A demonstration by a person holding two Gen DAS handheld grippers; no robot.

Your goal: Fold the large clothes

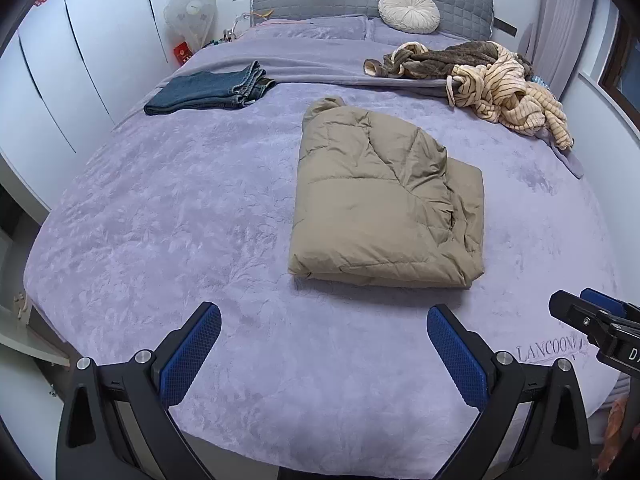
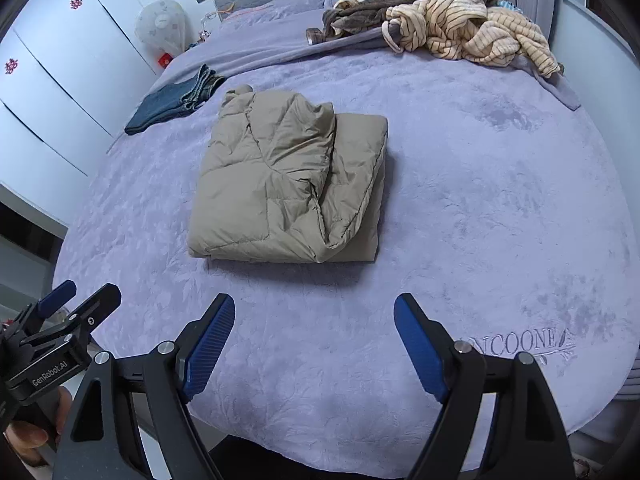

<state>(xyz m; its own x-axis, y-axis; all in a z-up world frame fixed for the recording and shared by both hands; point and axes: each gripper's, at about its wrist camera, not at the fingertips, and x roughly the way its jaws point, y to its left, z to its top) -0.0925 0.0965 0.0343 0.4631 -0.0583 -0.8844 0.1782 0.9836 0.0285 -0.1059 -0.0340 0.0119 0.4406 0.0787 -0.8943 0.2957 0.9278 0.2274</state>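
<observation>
The tan puffer jacket point(image 1: 384, 200) lies folded mid-bed point(image 1: 160, 220), clear of our left tongs point(image 1: 324, 344) and right tongs point(image 2: 314, 340), both wide and empty, and we judge its springy top flap may creep open unpressed.

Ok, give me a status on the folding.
Done: the tan puffer jacket lies folded mid-bed, and the jeans are folded beside the wardrobe side. In hand: nothing; the left gripper and right gripper are open and empty. Left: the brown robe and striped garment are heaped near the headboard.
</observation>
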